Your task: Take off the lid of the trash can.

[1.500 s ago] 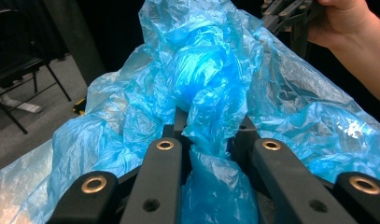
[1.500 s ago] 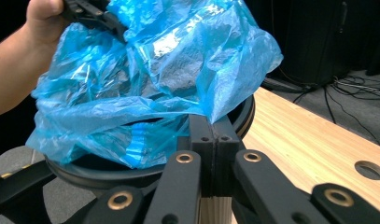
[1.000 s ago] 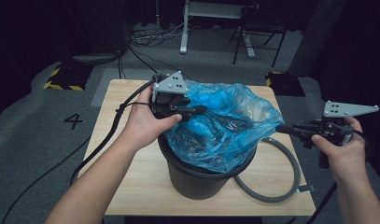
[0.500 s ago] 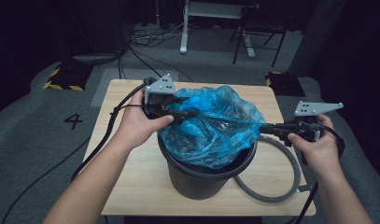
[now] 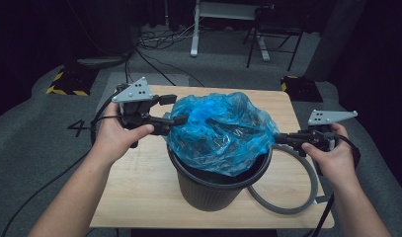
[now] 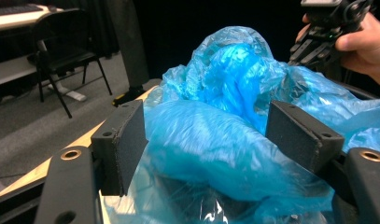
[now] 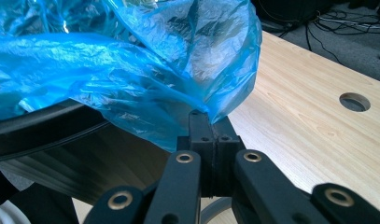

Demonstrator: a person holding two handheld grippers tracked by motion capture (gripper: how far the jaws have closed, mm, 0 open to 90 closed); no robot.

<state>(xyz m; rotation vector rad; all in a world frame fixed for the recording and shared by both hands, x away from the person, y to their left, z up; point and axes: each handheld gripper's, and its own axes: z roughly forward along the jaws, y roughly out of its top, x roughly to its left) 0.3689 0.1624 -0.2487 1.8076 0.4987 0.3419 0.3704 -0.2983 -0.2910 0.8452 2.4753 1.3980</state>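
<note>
The blue plastic bag [image 5: 221, 131] billows over the black bin [image 5: 213, 190] on the wooden table [image 5: 139, 182]. The right gripper [image 5: 280, 139] pinches its edge; the left gripper [image 5: 179, 120], jaws just opened, straddles loose film.

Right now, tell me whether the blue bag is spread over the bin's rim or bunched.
Bunched: the blue bag heaps crumpled above the bin, rim partly bare.

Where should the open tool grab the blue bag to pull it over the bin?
Probably the loose bag edge bulging between the left tool's open jaws, coming from the bin's left side. The right tool already pinches the opposite edge.
</note>
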